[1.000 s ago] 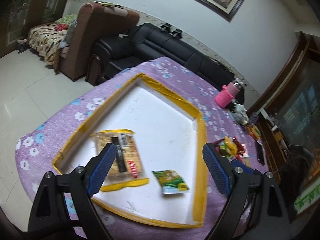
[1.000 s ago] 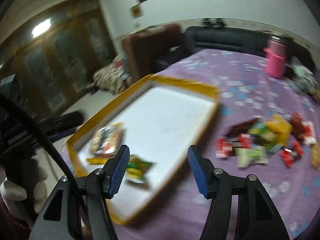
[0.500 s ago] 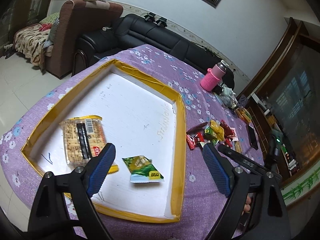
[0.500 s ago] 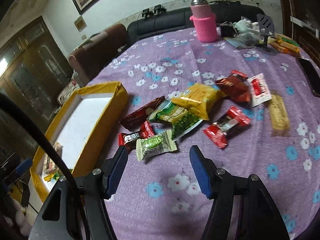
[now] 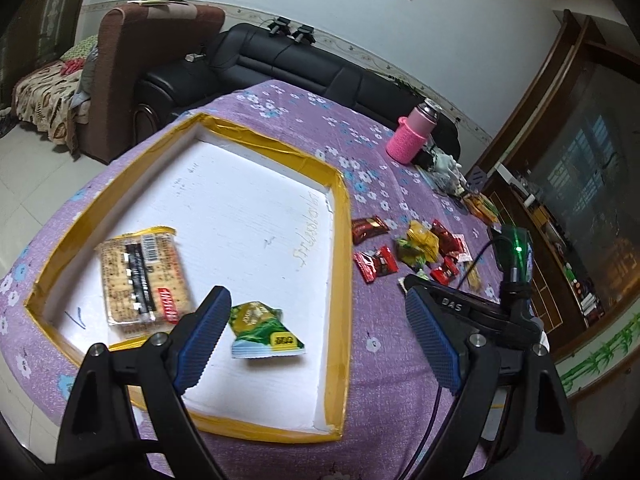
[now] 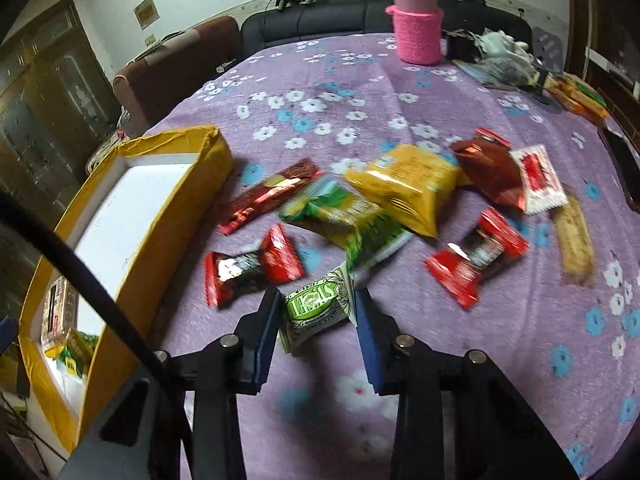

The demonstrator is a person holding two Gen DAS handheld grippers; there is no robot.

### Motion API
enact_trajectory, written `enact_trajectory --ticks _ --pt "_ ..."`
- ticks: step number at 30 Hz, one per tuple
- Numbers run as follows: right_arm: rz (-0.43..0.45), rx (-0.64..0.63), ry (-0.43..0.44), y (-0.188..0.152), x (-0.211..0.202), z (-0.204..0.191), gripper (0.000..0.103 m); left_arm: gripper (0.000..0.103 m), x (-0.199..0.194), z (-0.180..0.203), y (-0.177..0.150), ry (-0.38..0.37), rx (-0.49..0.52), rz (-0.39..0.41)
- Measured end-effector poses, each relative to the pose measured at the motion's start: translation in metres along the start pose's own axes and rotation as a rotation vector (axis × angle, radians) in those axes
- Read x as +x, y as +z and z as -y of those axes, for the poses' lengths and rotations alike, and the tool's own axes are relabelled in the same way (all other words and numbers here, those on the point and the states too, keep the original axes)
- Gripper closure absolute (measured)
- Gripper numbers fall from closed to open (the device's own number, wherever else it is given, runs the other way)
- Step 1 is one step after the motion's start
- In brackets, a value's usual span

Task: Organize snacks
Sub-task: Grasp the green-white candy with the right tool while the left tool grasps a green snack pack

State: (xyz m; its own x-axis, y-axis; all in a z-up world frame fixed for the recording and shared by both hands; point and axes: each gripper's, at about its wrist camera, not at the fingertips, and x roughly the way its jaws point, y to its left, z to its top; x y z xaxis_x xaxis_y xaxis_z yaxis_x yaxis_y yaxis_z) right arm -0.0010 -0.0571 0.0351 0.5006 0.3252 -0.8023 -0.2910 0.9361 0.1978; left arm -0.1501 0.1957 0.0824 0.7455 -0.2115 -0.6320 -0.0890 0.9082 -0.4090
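A white tray with a yellow taped rim (image 5: 338,216) fills the left and centre of the left wrist frame, with a cracker pack (image 5: 142,276) at lower left and a green packet (image 5: 262,330) beside it. In the right wrist frame, loose snacks lie scattered mid-frame: a yellow bag (image 6: 404,186), red wrappers (image 6: 250,266), and a pale green candy (image 6: 318,308) at lower centre.

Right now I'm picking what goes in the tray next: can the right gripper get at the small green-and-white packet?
Probably yes: the right gripper already brackets the green-and-white packet, nothing between them, though contact is unclear.
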Motion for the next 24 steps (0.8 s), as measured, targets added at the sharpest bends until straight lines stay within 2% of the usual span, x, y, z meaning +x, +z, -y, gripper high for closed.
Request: enact_trajectory --ticks 7,11,15,17,24 --pt "-0.011 0.049 -0.025 -0.018 -0.027 0.047 0.067 0.014 0.014 0.025 -0.001 -0.03 0.076 -0.044" --pt "0.025 0.083 -0.026 -0.023 -0.037 0.074 0.067 0.014 0.03 0.048 -0.001 -0.077 0.123 -0.097" --pt "0.063 0.112 0.015 -0.024 -0.039 0.09 0.066 0.014 0.049 0.075 0.007 -0.087 0.177 -0.136" --pt "0.082 0.117 0.039 -0.025 -0.039 0.095 0.066 0.014 0.058 0.085 0.013 -0.086 0.2 -0.147" --pt "0.109 0.157 0.133 -0.027 -0.039 0.108 0.066 0.014 0.124 0.137 0.028 -0.012 0.397 -0.227"
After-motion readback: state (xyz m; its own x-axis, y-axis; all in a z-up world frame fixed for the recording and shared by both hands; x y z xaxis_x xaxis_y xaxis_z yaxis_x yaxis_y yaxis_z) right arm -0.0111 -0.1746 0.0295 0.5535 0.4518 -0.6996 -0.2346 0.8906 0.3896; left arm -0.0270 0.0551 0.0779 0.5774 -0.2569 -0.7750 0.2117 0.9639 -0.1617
